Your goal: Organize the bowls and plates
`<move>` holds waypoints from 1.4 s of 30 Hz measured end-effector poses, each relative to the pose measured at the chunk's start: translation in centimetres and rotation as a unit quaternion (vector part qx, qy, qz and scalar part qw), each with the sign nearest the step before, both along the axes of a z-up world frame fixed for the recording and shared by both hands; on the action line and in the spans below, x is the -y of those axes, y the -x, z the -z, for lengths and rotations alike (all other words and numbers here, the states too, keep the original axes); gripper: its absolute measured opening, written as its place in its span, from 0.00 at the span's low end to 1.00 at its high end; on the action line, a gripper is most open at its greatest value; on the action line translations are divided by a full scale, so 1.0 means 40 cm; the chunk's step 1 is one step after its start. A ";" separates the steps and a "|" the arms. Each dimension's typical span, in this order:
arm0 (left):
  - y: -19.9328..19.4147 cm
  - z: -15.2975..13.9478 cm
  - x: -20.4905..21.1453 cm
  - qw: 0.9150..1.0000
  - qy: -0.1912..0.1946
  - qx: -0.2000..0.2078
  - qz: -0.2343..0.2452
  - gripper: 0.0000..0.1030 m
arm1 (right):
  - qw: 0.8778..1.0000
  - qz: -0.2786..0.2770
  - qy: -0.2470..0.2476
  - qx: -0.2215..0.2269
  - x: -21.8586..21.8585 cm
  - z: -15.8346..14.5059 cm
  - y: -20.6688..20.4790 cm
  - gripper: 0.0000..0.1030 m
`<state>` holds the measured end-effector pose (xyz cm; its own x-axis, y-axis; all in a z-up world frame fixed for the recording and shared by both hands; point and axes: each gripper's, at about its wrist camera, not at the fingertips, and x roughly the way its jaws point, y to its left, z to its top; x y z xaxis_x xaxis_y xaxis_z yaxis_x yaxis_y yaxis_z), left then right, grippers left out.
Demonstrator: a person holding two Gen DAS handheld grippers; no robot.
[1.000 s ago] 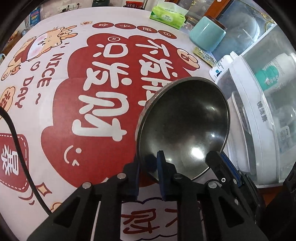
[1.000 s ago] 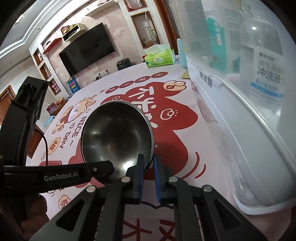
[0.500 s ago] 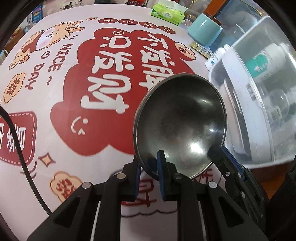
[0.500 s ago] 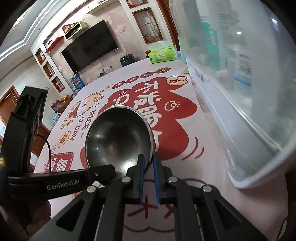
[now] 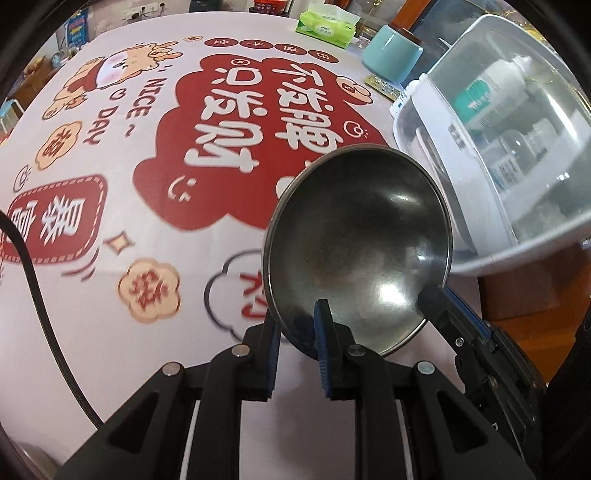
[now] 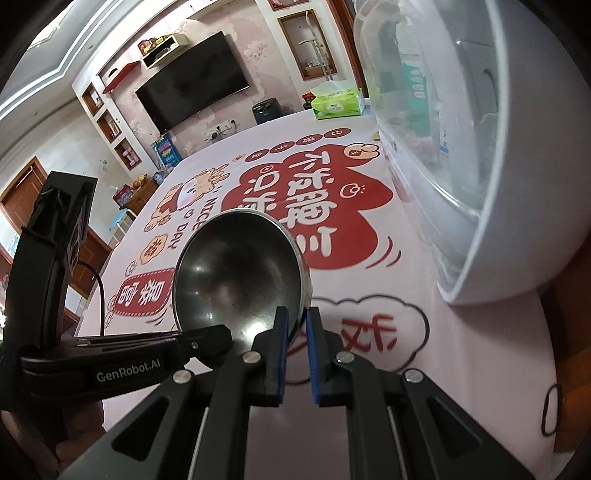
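Observation:
A steel bowl (image 5: 358,243) is held above the table by both grippers. My left gripper (image 5: 297,332) is shut on its near left rim. My right gripper (image 6: 297,325) is shut on its near right rim; the bowl also shows in the right wrist view (image 6: 236,273). The right gripper's finger shows at the bowl's right edge in the left wrist view (image 5: 439,306), and the left gripper reaches in from the left in the right wrist view (image 6: 199,338). The bowl tilts, its hollow toward me.
A white dish cabinet with a clear domed lid (image 5: 509,155) (image 6: 480,147) stands at the right, close to the bowl. A teal jar (image 5: 391,55) and a green tissue pack (image 5: 325,27) sit at the far table edge. A black cable (image 5: 33,280) runs at left.
Both grippers have pulled the bowl back toward the near edge of the table, away from the dish cabinet. Their grip on the rim has not changed.

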<state>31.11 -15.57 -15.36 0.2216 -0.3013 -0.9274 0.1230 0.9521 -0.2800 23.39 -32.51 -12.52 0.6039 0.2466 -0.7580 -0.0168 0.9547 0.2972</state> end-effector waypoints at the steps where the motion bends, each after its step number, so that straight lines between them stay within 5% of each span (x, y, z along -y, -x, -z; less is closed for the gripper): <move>1: 0.010 -0.004 -0.003 1.000 0.000 -0.001 -0.001 0.16 | 1.000 -0.002 0.000 0.000 -0.002 -0.004 0.008 0.09; 42: 0.454 -0.156 -0.199 0.998 0.027 0.029 -0.058 0.18 | 0.988 -0.135 0.062 0.045 -0.201 -0.151 0.360 0.09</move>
